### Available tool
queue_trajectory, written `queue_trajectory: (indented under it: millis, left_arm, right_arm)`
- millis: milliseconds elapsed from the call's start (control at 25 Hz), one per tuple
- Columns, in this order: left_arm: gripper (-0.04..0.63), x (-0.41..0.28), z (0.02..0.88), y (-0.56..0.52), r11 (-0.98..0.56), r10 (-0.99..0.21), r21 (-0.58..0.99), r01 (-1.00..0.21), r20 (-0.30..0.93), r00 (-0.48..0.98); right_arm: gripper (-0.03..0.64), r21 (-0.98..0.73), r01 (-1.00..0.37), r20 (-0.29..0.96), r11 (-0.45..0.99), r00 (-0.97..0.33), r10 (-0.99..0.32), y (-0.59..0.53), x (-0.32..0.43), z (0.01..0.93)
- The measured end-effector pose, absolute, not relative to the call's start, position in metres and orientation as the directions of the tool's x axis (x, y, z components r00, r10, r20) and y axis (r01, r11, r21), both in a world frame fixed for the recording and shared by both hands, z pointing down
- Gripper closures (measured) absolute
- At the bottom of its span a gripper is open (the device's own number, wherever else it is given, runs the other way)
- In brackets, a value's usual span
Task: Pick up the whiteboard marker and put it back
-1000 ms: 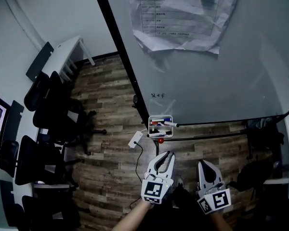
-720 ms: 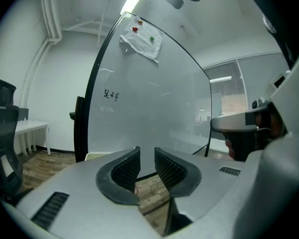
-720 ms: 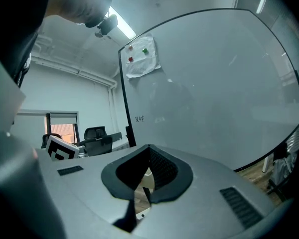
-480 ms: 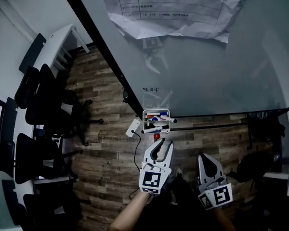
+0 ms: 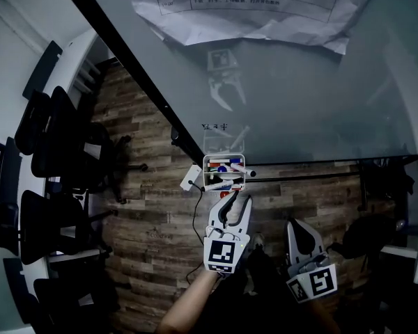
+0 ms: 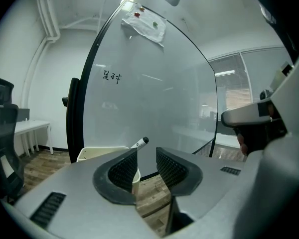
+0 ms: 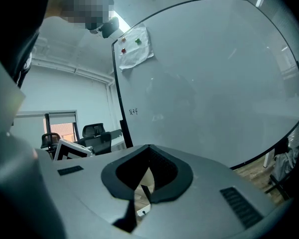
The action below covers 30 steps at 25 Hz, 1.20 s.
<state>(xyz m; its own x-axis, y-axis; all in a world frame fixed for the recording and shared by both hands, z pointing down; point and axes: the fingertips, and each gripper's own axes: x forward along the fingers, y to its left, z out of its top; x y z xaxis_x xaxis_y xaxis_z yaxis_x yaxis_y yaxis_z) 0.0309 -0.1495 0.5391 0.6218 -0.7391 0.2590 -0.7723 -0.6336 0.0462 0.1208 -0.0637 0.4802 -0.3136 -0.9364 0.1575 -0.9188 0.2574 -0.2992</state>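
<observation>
Whiteboard fills your view; the whiteboard marker sticks up out of the white holder at its lower edge, just beyond your left gripper; those jaws have just been opening, nothing between them; your right gripper hangs behind, jaws together.

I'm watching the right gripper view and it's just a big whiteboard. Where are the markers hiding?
Observer: Head view shows markers in a white tray at the whiteboard's bottom edge.
Operator: Who's closest?
Observer: The left hand-held gripper, just short of that tray; its jaws have just been opening, nothing held.
Operator: Any marker sticking out?
Observer: The left gripper view shows one marker poking up above the tray.
</observation>
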Motion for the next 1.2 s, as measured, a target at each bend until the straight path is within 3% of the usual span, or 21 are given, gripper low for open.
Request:
queue_trajectory:
  millis: [1000, 1200]
  left_arm:
    - [0.448, 0.053, 0.551, -0.193, -0.664, -0.736, -0.135, -0.736, 0.291, 0.611]
    - [0.448, 0.054, 0.554, -0.199, -0.665, -0.731, -0.109, -0.739, 0.299, 0.613]
  right_arm:
    - [0.604, -0.330, -0.916, 0.188, 0.229, -0.302, -0.935, -0.085, 0.135, 0.496]
    - [0.604, -0.333, -0.915, 0.193, 0.227, -0.302, -0.934, -0.087, 0.136, 0.498]
